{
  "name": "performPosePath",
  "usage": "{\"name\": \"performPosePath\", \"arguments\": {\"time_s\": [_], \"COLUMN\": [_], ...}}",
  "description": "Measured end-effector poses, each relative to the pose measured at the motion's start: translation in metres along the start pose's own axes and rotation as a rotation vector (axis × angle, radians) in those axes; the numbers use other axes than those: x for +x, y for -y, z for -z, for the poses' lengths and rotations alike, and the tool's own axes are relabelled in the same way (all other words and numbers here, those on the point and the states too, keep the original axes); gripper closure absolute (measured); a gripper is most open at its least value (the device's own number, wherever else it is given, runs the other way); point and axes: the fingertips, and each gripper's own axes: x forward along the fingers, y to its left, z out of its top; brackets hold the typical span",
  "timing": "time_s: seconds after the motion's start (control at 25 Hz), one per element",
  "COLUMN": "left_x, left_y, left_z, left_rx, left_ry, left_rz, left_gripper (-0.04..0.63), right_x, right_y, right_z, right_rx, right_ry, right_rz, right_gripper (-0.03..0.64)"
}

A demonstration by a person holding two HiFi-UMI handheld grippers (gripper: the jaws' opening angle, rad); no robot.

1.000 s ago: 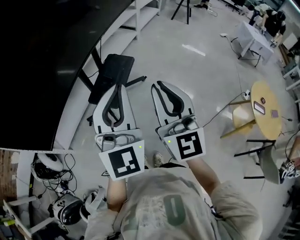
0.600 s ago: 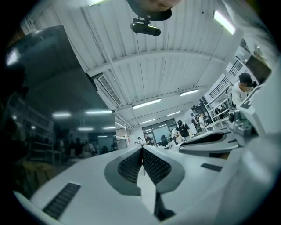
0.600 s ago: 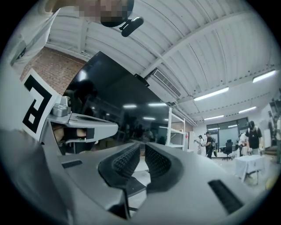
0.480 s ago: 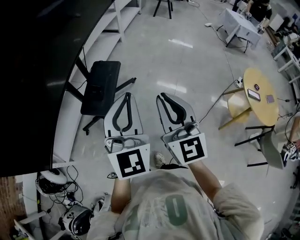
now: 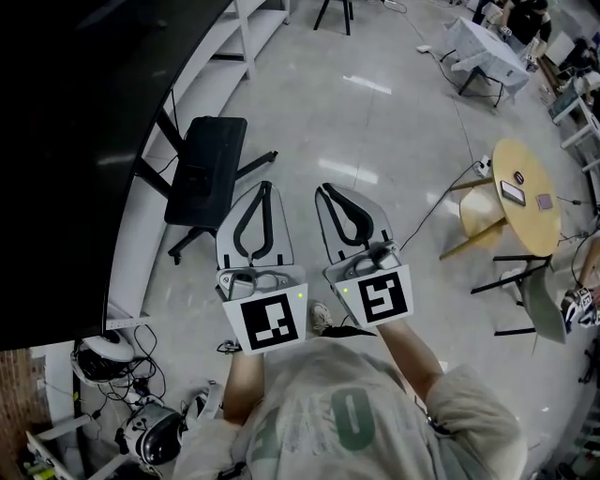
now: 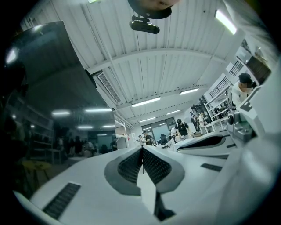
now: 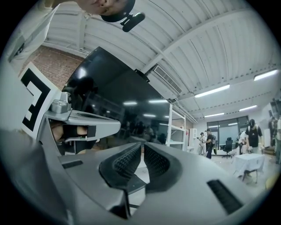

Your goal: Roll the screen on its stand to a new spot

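Note:
The big black screen [image 5: 66,141] fills the left of the head view. Its stand's black base plate [image 5: 206,169] and dark legs rest on the grey floor below it. My left gripper [image 5: 265,187] hangs in the air just right of the base plate, shut and empty, touching nothing. Beside it my right gripper [image 5: 323,190] is closing; its jaws are almost together with nothing between them. In the left gripper view the shut left gripper [image 6: 142,149] points into the room, with the screen [image 6: 48,88] at its left. In the right gripper view the right gripper [image 7: 142,147] points at the screen [image 7: 114,96].
A white shelf rack [image 5: 253,28] stands behind the screen. A round yellow table [image 5: 528,206] and chair [image 5: 483,230] are at the right, with a cable [image 5: 441,206] across the floor. Headsets and wires [image 5: 98,347] lie at the lower left. People stand far back.
Both grippers have drawn off the stand's base plate: a second ago the left gripper's tip overlapped it, now it is apart. The right jaws have narrowed slightly.

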Motion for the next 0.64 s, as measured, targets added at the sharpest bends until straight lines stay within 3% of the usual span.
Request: {"name": "performPosePath", "arguments": {"time_s": [0.64], "left_x": [-0.003], "left_y": [0.017], "left_z": [-0.003], "left_rx": [0.012], "left_ry": [0.003], "left_rz": [0.036], "left_gripper": [0.58], "right_x": [-0.015], "right_y": [0.005], "right_z": [0.002], "right_rx": [-0.003], "right_ry": [-0.008], "right_rz": [0.028], "right_gripper": [0.583]}}
